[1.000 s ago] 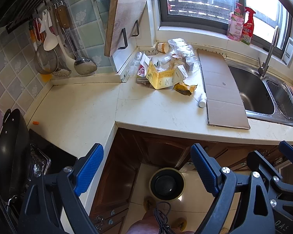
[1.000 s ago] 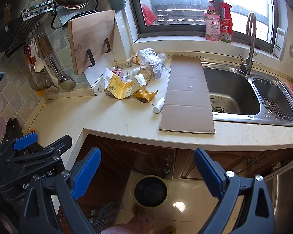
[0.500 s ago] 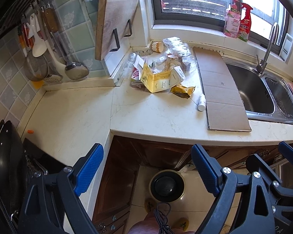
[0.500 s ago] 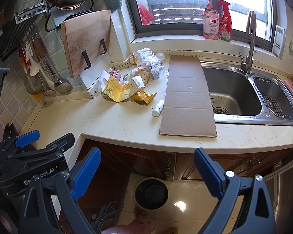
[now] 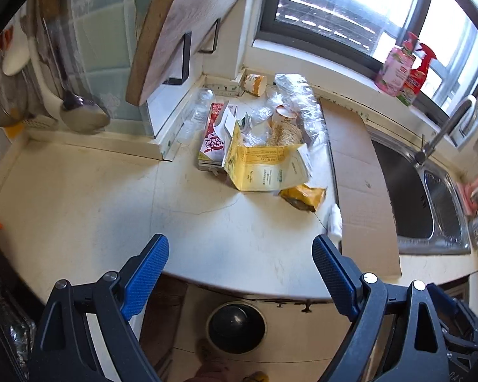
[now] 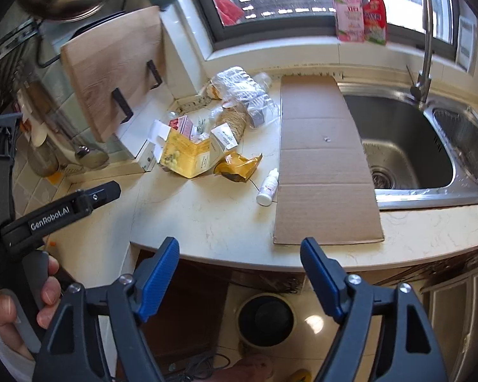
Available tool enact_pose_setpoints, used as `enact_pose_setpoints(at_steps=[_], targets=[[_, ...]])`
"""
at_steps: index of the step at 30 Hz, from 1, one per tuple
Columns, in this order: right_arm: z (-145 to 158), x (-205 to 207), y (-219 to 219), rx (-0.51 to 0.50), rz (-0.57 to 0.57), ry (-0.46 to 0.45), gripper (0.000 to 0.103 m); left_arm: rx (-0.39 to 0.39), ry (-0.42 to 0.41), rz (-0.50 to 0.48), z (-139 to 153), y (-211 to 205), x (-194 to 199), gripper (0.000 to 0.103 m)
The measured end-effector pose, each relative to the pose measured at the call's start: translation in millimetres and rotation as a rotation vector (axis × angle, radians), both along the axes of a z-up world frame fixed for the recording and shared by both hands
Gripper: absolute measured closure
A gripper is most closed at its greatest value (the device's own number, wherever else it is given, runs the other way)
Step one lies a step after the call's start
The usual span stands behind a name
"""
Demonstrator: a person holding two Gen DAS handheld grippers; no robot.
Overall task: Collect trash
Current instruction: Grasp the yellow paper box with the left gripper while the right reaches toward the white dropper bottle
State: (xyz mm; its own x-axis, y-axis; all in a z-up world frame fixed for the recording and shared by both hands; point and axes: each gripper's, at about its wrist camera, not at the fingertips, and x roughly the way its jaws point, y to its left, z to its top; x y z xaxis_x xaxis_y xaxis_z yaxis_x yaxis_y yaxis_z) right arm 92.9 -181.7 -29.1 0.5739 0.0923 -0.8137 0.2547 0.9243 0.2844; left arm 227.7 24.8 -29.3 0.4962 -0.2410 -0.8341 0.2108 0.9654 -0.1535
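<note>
On the counter (image 5: 207,222), the trash pile (image 5: 264,146) lay untouched; left gripper (image 5: 240,270) stood wide and empty, right gripper (image 6: 239,270) was closing on nothing, bin (image 6: 266,318) below.

Left gripper (image 5: 240,254) tilted downward, jaws wide apart, nothing between the blue pads. Right gripper (image 6: 239,259) also pitched down, jaws closing, still apart, nothing between them. Left hand (image 6: 22,302) wraps the left gripper's handle, fingers (image 6: 49,288) curled around it.
</note>
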Motion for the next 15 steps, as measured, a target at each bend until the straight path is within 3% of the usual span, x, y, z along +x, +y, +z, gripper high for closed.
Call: enact_pose_setpoints(at_steps=[4,8,13,15], targets=[[-17.9,30.1,-17.6,0.064,-0.041,0.040,0.034,0.009,0.008,-0.015,-25.5,-3.8,42.4,0.013],[-43.9,63.8,-32.9,0.130,-0.076,0.092,0.043,-0.055,0.021,-0.013,-56.1,-5.7,79.7,0.013],[-83.6,102.9,-41.2,0.233,-0.097,0.170,0.067,-0.135,0.027,0.046,-90.3,-1.5,120.2,0.013],[-95.2,114.1,-41.7,0.251,-0.114,0.202,0.070,-0.165,0.032,0.063,-99.9,-1.2,131.5,0.017]])
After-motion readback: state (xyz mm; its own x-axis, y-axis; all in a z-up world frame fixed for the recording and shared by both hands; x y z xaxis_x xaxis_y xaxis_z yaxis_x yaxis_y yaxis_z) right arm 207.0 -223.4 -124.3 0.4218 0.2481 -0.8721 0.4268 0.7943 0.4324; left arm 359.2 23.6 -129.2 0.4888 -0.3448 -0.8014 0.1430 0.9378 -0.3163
